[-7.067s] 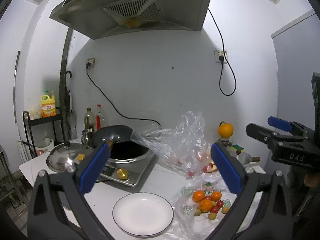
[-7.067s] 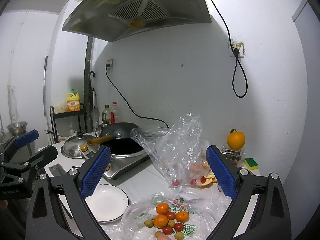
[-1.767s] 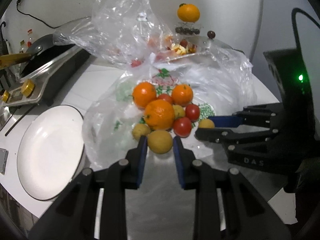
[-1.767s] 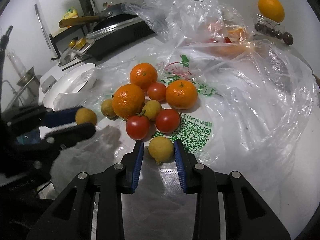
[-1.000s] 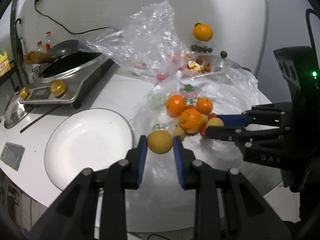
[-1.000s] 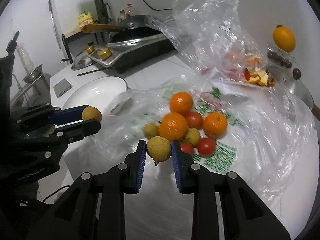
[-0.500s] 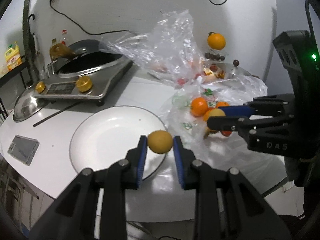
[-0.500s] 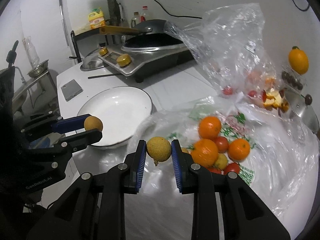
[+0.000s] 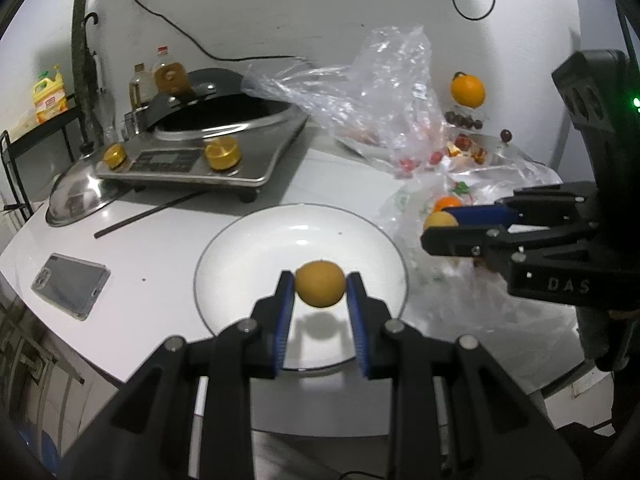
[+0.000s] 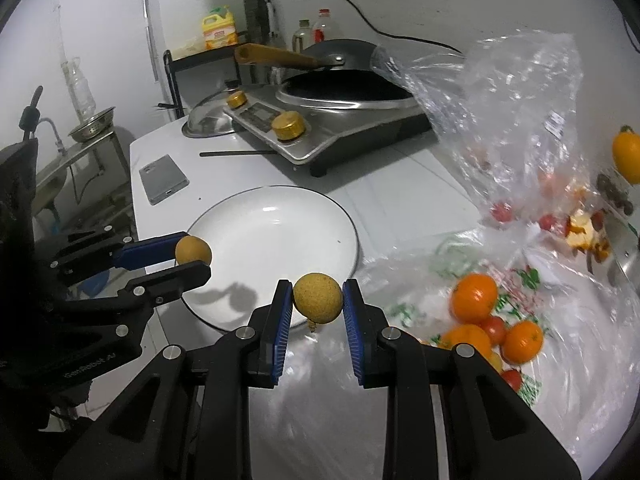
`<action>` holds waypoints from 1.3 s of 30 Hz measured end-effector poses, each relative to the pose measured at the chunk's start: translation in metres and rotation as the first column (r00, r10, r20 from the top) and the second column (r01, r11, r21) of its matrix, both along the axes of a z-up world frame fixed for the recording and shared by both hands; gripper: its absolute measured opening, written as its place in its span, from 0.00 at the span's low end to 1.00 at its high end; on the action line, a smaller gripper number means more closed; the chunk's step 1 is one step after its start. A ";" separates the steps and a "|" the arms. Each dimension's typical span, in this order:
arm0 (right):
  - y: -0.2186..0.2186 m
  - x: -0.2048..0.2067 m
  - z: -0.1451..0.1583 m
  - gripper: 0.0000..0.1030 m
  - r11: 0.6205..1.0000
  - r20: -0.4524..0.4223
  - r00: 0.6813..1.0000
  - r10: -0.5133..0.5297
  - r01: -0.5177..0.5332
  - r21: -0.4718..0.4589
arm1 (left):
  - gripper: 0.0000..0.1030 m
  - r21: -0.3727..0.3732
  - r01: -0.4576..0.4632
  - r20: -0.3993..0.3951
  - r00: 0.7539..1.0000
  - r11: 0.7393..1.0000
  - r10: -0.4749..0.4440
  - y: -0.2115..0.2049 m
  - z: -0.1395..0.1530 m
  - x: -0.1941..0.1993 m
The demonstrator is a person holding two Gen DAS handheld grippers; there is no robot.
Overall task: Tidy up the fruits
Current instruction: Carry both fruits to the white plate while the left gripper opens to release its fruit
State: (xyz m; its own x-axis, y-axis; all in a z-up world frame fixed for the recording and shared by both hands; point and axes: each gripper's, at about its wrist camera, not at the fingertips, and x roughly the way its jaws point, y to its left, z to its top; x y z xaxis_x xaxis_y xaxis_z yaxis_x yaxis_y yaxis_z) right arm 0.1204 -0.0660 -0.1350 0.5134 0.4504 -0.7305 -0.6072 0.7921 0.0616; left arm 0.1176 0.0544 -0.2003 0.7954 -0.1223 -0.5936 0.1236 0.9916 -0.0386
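Observation:
My left gripper (image 9: 320,290) is shut on a small yellow fruit (image 9: 320,283) and hangs over the near part of the white plate (image 9: 248,256). In the right wrist view that gripper (image 10: 192,254) shows at the plate's left rim with its fruit (image 10: 193,249). My right gripper (image 10: 318,300) is shut on a second yellow fruit (image 10: 319,298), just above the plate's (image 10: 280,220) near right rim. In the left wrist view the right gripper (image 9: 438,226) comes in from the right. Oranges (image 10: 474,297) and tomatoes (image 10: 495,329) lie on a flat plastic bag (image 10: 560,340).
An induction cooker (image 9: 200,160) with a dark wok (image 10: 340,56) stands behind the plate. A phone (image 9: 70,286) and a steel lid (image 9: 76,204) lie to the left. A crumpled clear bag (image 9: 380,96) with fruit scraps rises at the back right. An orange (image 9: 467,90) sits by the wall.
Both grippers carried their yellow fruits leftward from the fruit pile on the bag to over the white plate. Both stayed shut throughout.

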 end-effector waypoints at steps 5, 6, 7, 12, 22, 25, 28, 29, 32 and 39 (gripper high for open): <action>0.015 0.007 -0.003 0.27 1.000 -0.008 1.000 0.029 -0.029 0.001 | 0.27 0.001 -0.032 -0.012 0.999 0.999 0.032 0.012 -0.005 0.008; 0.018 0.008 -0.004 0.27 0.999 -0.008 0.999 0.036 -0.036 0.001 | 0.26 0.002 -0.039 -0.011 0.999 0.999 0.039 0.015 -0.006 0.010; 0.021 0.009 -0.004 0.27 0.999 -0.009 0.999 0.041 -0.041 -0.001 | 0.26 0.003 -0.044 -0.010 0.999 0.999 0.044 0.016 -0.006 0.011; 0.036 0.016 -0.008 0.27 0.998 -0.014 0.998 0.067 -0.067 0.001 | 0.27 0.021 -0.072 -0.015 0.997 0.997 0.073 0.026 -0.012 0.019; 0.053 0.032 -0.019 0.27 0.995 -0.040 0.995 0.096 -0.096 -0.012 | 0.27 0.091 -0.125 -0.033 0.991 0.988 0.128 0.037 -0.032 0.038; 0.055 0.036 -0.023 0.27 0.995 -0.049 0.994 0.097 -0.098 -0.012 | 0.27 0.096 -0.125 -0.052 0.990 0.987 0.130 0.039 -0.039 0.044; 0.056 0.041 -0.027 0.27 0.995 -0.060 0.994 0.096 -0.097 -0.011 | 0.27 0.103 -0.122 -0.061 0.990 0.987 0.128 0.040 -0.042 0.048; 0.056 0.043 -0.029 0.27 0.995 -0.064 0.993 0.095 -0.096 -0.010 | 0.27 0.104 -0.121 -0.064 0.990 0.987 0.128 0.040 -0.043 0.049; 0.057 0.047 -0.033 0.27 0.996 -0.073 0.993 0.091 -0.092 -0.011 | 0.27 0.103 -0.121 -0.073 0.989 0.987 0.129 0.040 -0.045 0.053; 0.059 0.055 -0.039 0.27 0.996 -0.084 0.992 0.089 -0.090 -0.012 | 0.28 0.089 -0.110 -0.094 0.989 0.990 0.118 0.039 -0.048 0.056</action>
